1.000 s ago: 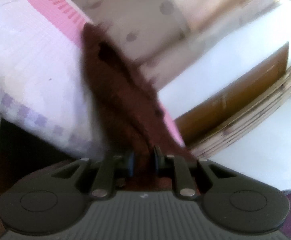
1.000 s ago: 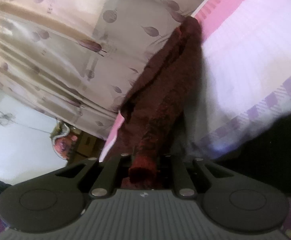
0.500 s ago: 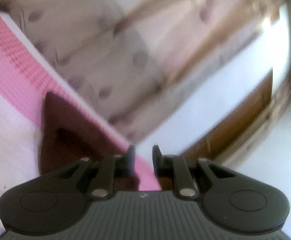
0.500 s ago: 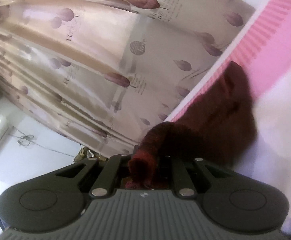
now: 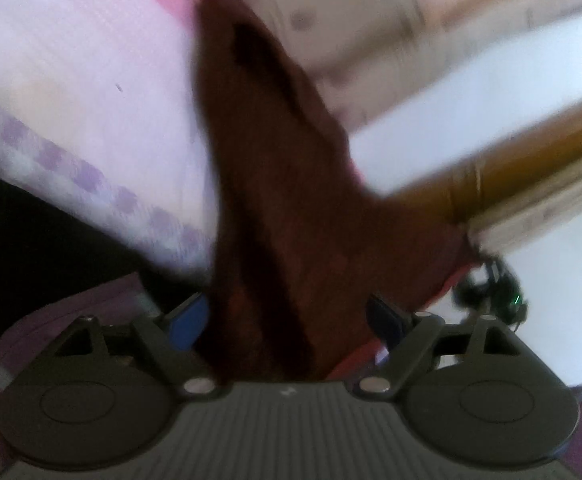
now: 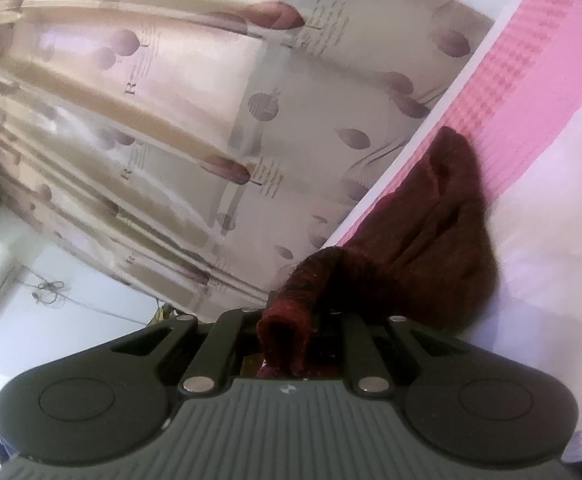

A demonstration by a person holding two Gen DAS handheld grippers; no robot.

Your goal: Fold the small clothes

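A small dark maroon knitted garment (image 5: 275, 184) hangs across the left wrist view, from the far pink edge of the bed down between my fingers. My left gripper (image 5: 291, 316) is open, its blue-padded fingers (image 5: 187, 320) spread wide on both sides of the cloth. In the right wrist view the same garment (image 6: 431, 248) lies bunched on the bed at the pink border. My right gripper (image 6: 291, 320) is shut on a ribbed cuff end of the garment (image 6: 291, 312), which pokes out toward the camera.
The bed sheet (image 5: 71, 80) is white with a pink band (image 6: 531, 80) and a lilac checked stripe. A beige leaf-print curtain (image 6: 171, 120) hangs behind the bed. A brown wooden door frame (image 5: 511, 160) and white wall lie to the right.
My left gripper has opened wide and let go of the cloth. It swung back down so the garment fills its view. My right gripper keeps its hold and has hardly moved.
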